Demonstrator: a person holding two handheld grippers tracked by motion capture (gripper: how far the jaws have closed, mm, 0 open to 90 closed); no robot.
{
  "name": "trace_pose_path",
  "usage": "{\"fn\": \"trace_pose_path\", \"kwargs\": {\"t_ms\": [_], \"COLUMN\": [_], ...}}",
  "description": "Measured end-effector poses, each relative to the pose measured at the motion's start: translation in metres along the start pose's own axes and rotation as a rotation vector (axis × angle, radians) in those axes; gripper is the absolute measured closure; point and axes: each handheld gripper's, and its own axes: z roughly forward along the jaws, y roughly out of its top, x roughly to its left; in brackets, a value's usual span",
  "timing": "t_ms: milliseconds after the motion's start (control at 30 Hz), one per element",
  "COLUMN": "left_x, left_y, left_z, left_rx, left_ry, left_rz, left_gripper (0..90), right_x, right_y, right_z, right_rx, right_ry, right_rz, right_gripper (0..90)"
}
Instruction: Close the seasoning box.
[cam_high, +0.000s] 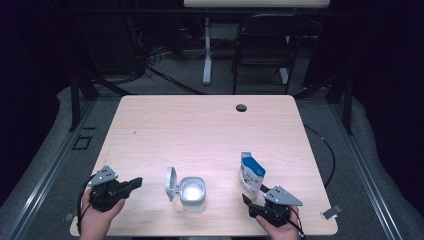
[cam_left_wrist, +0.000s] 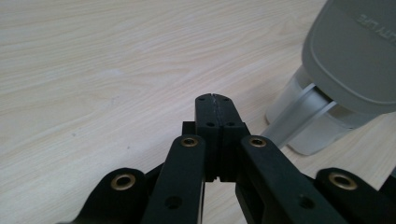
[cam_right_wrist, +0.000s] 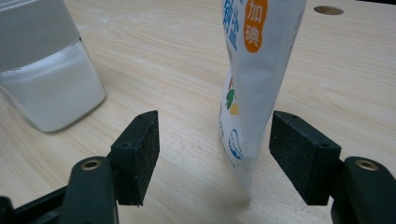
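Pouch: we see a small white and blue pouch (cam_high: 251, 172) standing upright near the table's front right, its lower edge between the spread pads of the right gripper (cam_high: 252, 196), neither pad touching it in the right gripper view (cam_right_wrist: 247, 93).
Container: to the pouch's left stands a clear, squarish container (cam_high: 192, 194) part-filled with white powder, its grey hinged lid (cam_high: 171, 183) flipped up on the left side.
Left gripper: we find the left gripper (cam_high: 134, 184) left of the lid, jaws pressed together on nothing; in its own view the closed tips (cam_left_wrist: 214, 114) point at bare wood just short of the container's base (cam_left_wrist: 299, 126).
In the way: nothing lies between the right gripper and the pouch.
Writing: orange and blue Chinese characters on the pouch; raised letters on the lid are too cropped for us to read.
Surfaces: pale wood-grain table (cam_high: 200, 125) with a round cable hole (cam_high: 241, 107) at the far edge; a glossy, creased film pouch; rough black pads.
Beyond: a dark folding chair (cam_high: 262, 45) on grey floor.
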Motion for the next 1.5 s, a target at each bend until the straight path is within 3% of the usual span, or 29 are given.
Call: {"fn": "trace_pose_path", "kwargs": {"t_ms": [233,367,533,933,1500], "left_x": [-0.016,-0.022,-0.026,-0.037,-0.062], "left_y": [0.005,0.008,0.010,0.016,0.030], "left_z": [0.003,0.006,0.008,0.010,0.023], "left_rx": [-0.008,0.012,-0.001,-0.002,-0.014], "left_ry": [-0.048,-0.072,-0.094,-0.115,-0.140], "left_rz": [0.032,0.057,0.056,0.074,0.097], "left_gripper": [90.0,90.0,90.0,90.0,90.0], "right_x": [0.001,0.002,0.003,0.001,-0.006], "right_y": [-0.001,-0.002,-0.004,-0.005,-0.007], "right_z": [0.001,0.002,0.002,-0.001,-0.005], "right_rx": [0.011,0.016,0.036,0.036,0.032], "right_ry": [-0.016,-0.009,-0.017,-0.021,-0.006], "right_rz": [-0.003,0.003,-0.006,-0.006,0.014], "right_gripper": [33.7,33.6,32.4,32.1,32.1]}}
